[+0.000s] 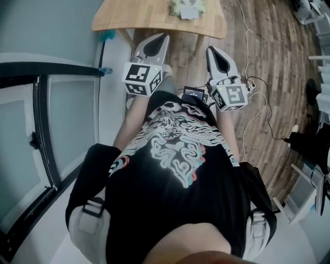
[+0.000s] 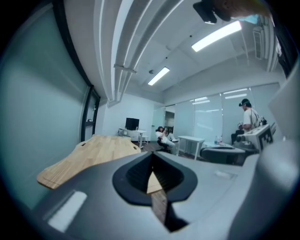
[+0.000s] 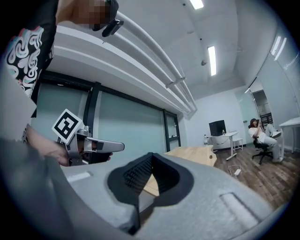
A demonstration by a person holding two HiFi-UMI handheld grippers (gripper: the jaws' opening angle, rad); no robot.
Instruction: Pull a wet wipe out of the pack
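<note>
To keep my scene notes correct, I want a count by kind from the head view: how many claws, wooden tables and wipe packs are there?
claws: 2, the left claw and the right claw, both shut and empty
wooden table: 1
wipe pack: 1, lying on the table
total: 4

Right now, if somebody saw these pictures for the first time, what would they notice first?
The grey left gripper and right gripper, each with a black-and-white marker cube, are held side by side, jaws shut and empty, in front of the person's black shirt with its swirly print. Ahead of them stands a wooden table with the wet wipe pack on it.
</note>
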